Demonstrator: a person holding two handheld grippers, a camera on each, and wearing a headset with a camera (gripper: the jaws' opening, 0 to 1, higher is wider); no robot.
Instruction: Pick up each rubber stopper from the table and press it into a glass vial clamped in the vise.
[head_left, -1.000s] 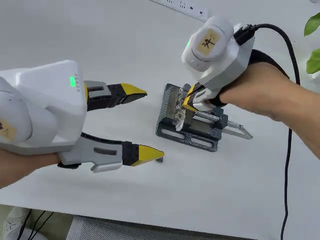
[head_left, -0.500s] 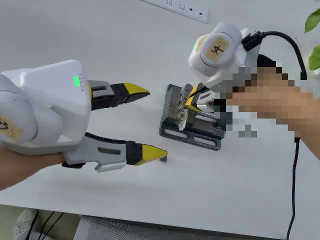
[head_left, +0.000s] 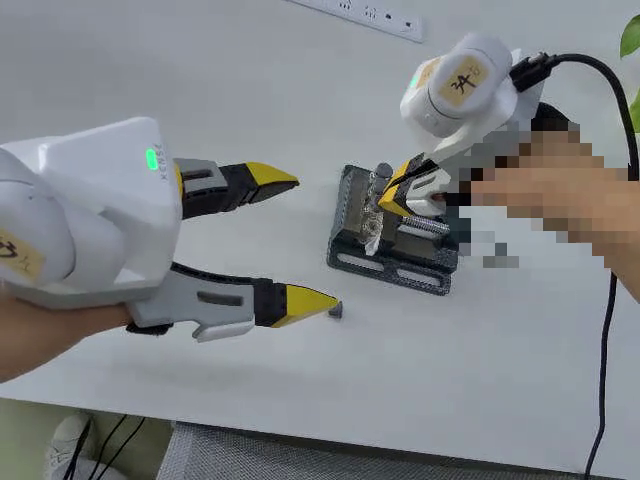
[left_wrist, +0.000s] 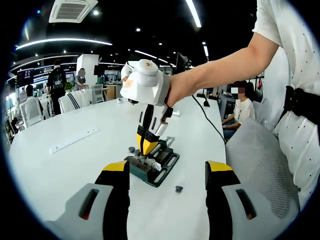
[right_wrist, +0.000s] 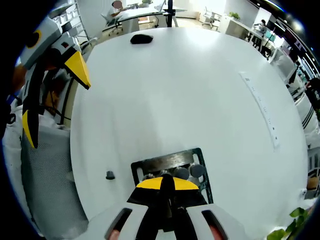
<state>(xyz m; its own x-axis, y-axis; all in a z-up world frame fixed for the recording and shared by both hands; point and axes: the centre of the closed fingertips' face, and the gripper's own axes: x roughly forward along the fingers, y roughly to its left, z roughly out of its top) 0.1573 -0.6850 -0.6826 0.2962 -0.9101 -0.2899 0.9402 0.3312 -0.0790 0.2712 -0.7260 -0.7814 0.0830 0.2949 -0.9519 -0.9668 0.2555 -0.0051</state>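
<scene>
Yellow tips mark the left gripper, nearest the person. Its jaws are spread wide with nothing between them, and it hovers above the white table. Just past its lower tip a small grey stopper lies alone on the bare, glossy top, apart from the vise, which stands a little farther on. Glass vials stand clamped in the vise. In the right gripper view two of them carry round grey tops.

The right gripper points down onto the top of the vise, its jaws pressed tip to tip. Nothing can be made out between them. A black cable trails from it down the table's right side.

Farther back, a white power strip lies near the table's far edge, and green leaves show at the corner. In the right gripper view a dark object rests at the table's far end.

Beyond the table is an open office with a dark ceiling, strip lights and a vent. White chairs stand along the side, and a seated person is at another desk.
</scene>
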